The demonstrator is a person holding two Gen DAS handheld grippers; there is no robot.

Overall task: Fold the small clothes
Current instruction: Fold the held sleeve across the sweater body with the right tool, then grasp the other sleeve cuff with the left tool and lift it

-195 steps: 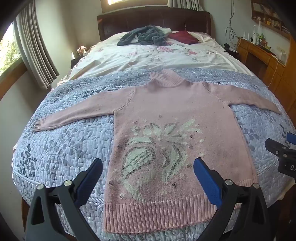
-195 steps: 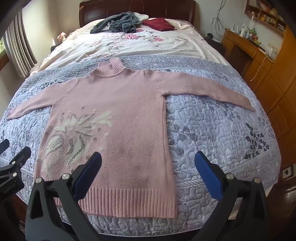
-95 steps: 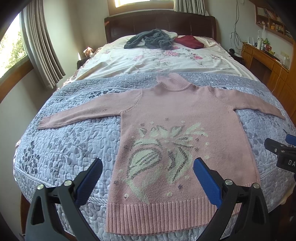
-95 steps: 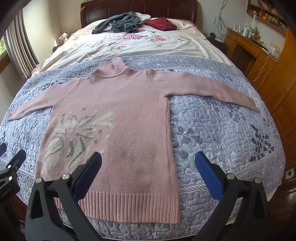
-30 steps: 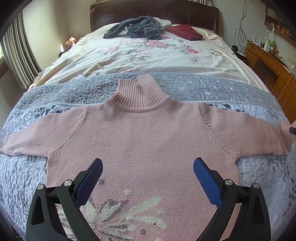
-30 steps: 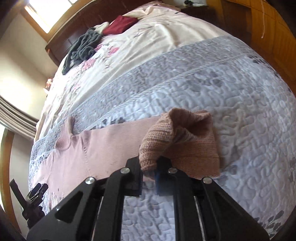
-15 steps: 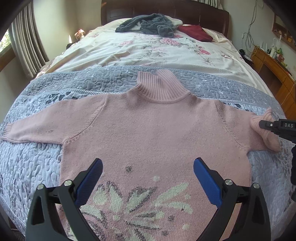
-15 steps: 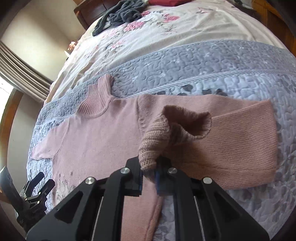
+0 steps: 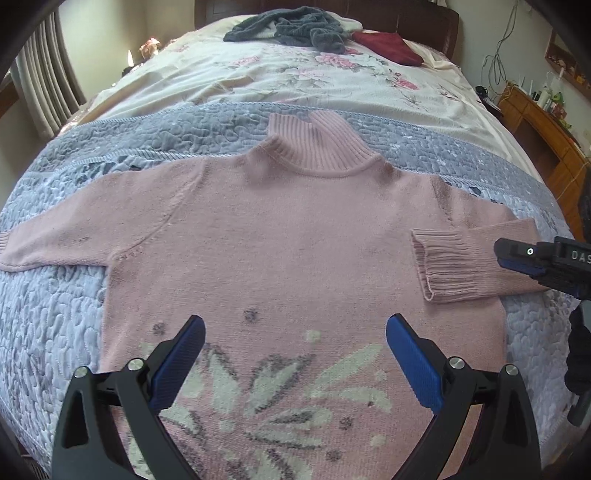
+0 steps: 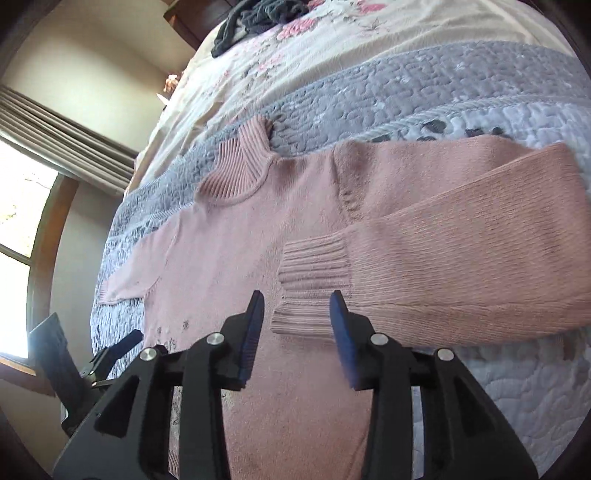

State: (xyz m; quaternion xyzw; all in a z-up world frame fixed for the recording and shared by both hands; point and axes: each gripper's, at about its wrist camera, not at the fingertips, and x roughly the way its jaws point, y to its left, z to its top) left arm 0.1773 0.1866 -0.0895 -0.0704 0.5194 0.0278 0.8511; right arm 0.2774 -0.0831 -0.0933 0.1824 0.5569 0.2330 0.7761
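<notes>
A pink turtleneck sweater (image 9: 288, 243) (image 10: 236, 266) with a pale flower pattern lies flat, front up, on the grey quilt (image 9: 55, 288). Its right sleeve is folded inward, and the ribbed cuff (image 9: 439, 266) (image 10: 314, 280) rests on the chest. The left sleeve (image 9: 74, 229) still stretches straight out. My right gripper (image 10: 295, 321) is open just short of the cuff, holding nothing; the left wrist view shows it side-on at the right edge (image 9: 517, 258). My left gripper (image 9: 291, 350) hovers open over the flower pattern, its blue pads (image 9: 177, 358) wide apart.
Further up the bed lies a cream floral sheet (image 9: 295, 81) with a grey garment (image 9: 291, 27) and a dark red one (image 9: 388, 46) near the headboard. A wooden cabinet (image 9: 546, 136) stands to the right. Curtains and a window (image 10: 44, 173) are on the left.
My right gripper carried the right cuff inward over the chest, then opened and let it drop flat. The left gripper drifted slightly and stayed open.
</notes>
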